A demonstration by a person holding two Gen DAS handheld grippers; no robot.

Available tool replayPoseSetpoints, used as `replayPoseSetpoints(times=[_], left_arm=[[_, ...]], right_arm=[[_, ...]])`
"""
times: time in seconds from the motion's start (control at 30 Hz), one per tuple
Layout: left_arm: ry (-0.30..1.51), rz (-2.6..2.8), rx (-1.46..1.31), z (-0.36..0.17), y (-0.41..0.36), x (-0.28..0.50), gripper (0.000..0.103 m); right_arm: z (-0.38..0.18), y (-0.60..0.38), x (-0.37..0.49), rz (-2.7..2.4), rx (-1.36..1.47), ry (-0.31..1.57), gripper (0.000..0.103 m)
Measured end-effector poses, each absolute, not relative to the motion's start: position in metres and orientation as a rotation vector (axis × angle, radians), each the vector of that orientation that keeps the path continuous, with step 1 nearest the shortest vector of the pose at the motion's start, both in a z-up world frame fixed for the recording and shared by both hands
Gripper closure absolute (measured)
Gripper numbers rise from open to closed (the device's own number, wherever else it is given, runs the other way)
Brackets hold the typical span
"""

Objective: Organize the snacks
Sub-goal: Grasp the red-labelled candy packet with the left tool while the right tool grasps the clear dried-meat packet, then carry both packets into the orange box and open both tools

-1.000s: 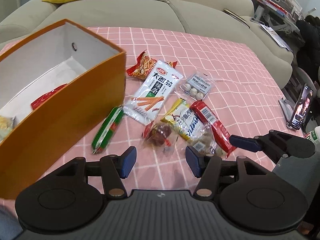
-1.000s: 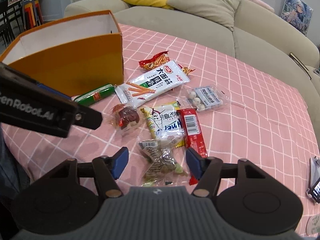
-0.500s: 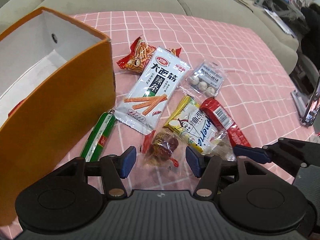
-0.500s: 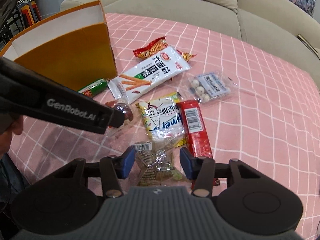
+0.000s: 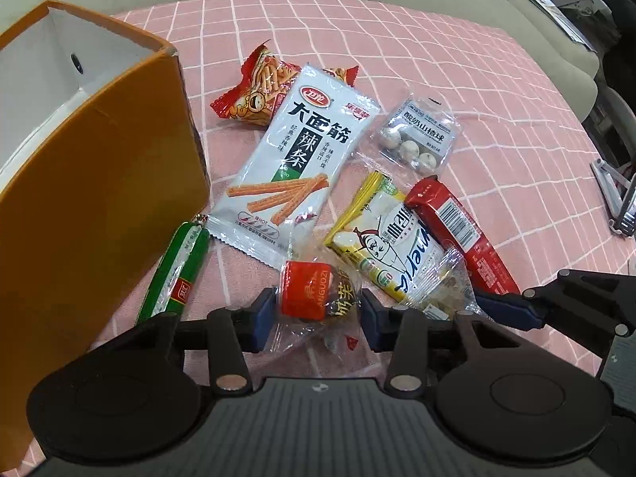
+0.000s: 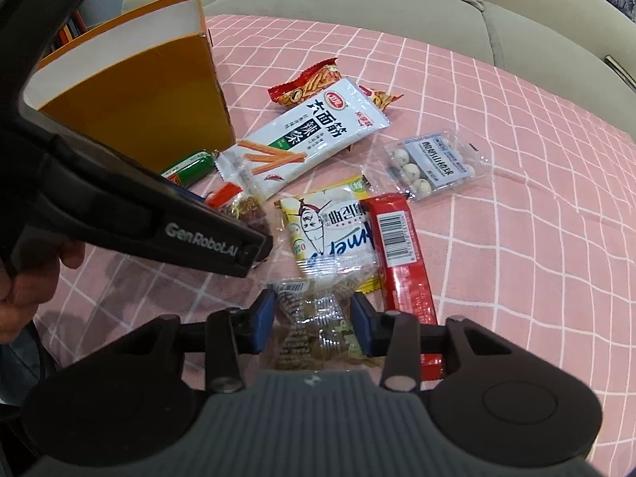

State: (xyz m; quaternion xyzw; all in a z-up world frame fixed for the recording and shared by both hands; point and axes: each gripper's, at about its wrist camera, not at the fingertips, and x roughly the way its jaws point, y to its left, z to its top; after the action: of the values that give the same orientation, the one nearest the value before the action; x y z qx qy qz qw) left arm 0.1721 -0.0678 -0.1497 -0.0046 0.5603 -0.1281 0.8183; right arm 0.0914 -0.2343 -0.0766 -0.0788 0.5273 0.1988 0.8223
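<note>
Several snacks lie on the pink checked cloth beside an orange box. My left gripper is open, its jaws either side of a clear packet with a red label and a dark sweet. My right gripper is open, its jaws either side of a clear packet of small greenish sweets. Nearby lie a white spicy-strip packet, a green sausage, a yellow-white packet, a red bar, a clear pack of white balls and a red crisp bag.
The orange box stands open at the left, close to the sausage. A beige sofa runs behind the table. A phone on a stand sits at the right table edge. The left gripper's body crosses the right wrist view.
Both grippers have moved down and forward onto the snacks. The red-label packet now sits between the left jaws and the greenish sweets packet between the right jaws, which have narrowed slightly.
</note>
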Motion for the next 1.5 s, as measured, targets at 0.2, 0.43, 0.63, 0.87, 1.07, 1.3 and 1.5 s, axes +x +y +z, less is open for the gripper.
replayPoseSetpoints(times=[0.2,0.43,0.63,0.87,1.07,1.3,1.5], left_arm=[[1.192,-0.269,0.006,-0.149,-0.071,0.172,0.056],[1.183,-0.260,-0.030,-0.141,-0.064,0.164,0.058],[1.157,-0.235,-0.010,-0.121,-0.058,0.147,0.058],[1.105,-0.193,0.021,-0.089,-0.049,0.125,0.058],[1.049,-0.174,0.007,-0.062,-0.037,0.108,0.058],[0.972,-0.138,-0.011,-0.029,-0.014,0.091,0.058],[0.904,-0.098,-0.016,-0.002,0.009,0.083,0.058]], right_arm=[[-0.077,-0.229,0.092,0.430,-0.218,1.121,0.070],[-0.072,-0.232,0.092,0.423,-0.210,1.126,0.074],[-0.059,-0.232,0.084,0.424,-0.204,1.098,0.074],[-0.036,-0.228,0.070,0.434,-0.189,1.044,0.074],[-0.012,-0.222,0.058,0.450,-0.180,0.987,0.074],[0.023,-0.208,0.051,0.493,-0.179,0.901,0.074],[0.056,-0.187,0.052,0.553,-0.191,0.817,0.074]])
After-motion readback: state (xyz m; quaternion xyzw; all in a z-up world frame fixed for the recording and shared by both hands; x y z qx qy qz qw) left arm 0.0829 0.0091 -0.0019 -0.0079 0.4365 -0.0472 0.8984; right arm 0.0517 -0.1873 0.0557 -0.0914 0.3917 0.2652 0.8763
